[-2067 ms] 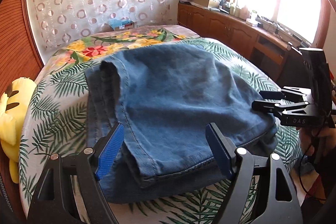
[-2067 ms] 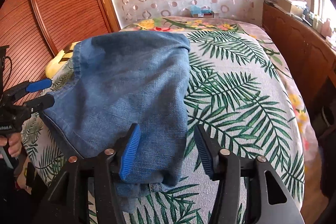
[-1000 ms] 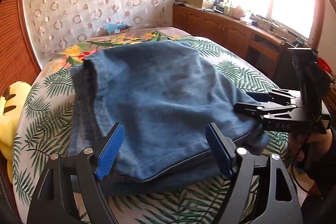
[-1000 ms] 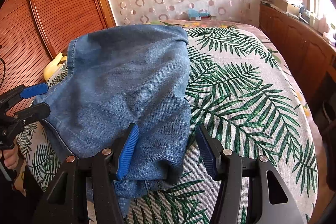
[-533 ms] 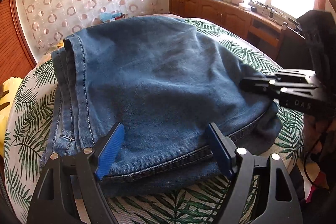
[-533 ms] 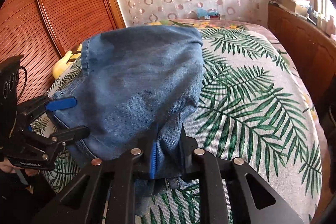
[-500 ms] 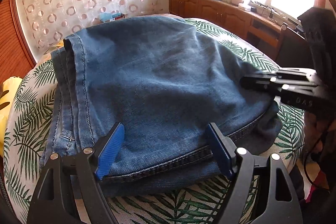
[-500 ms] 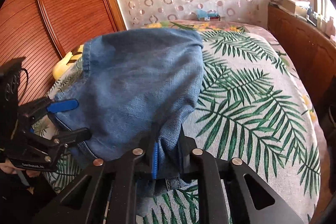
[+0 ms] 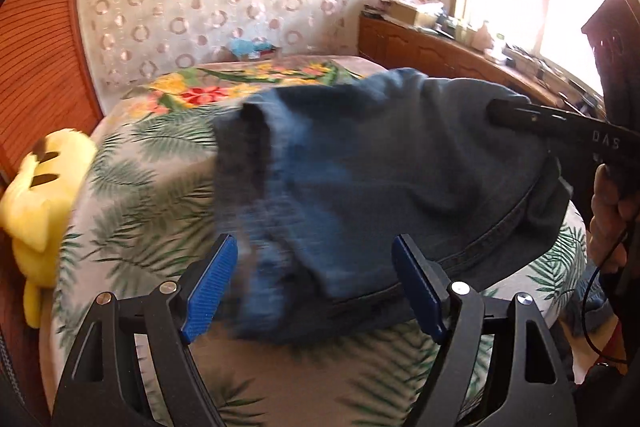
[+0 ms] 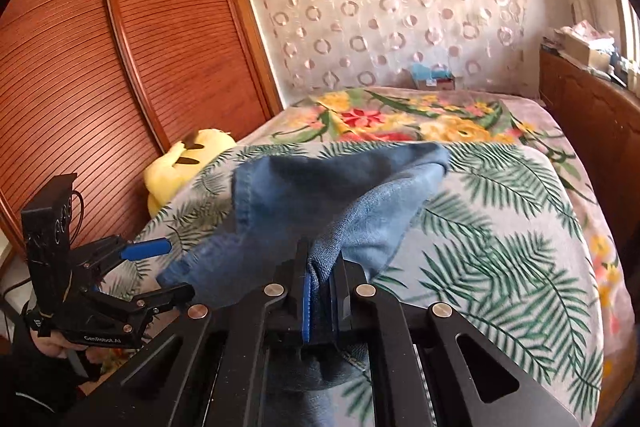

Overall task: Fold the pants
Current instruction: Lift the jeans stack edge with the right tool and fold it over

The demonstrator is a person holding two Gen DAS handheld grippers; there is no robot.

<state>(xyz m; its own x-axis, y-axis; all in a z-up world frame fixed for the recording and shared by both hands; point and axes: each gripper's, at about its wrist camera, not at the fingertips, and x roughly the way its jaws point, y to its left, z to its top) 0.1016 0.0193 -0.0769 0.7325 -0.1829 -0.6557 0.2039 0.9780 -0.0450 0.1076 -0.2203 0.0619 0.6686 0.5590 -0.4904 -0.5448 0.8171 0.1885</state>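
Clamped fingers of the right gripper (image 10: 320,301) pinch the jeans (image 9: 400,179), their jaws having just closed on the denim. Left gripper (image 9: 316,283) gapes wide, gripping nothing, above the palm-print bedspread (image 10: 500,227).

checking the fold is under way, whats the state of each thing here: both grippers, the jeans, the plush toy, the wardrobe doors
right gripper: shut on the denim, jaws just closed
left gripper: open, holding nothing
blue denim pants: folded, near right corner lifted off the bed
yellow plush toy: lying at the bed's edge
brown slatted wardrobe doors: closed
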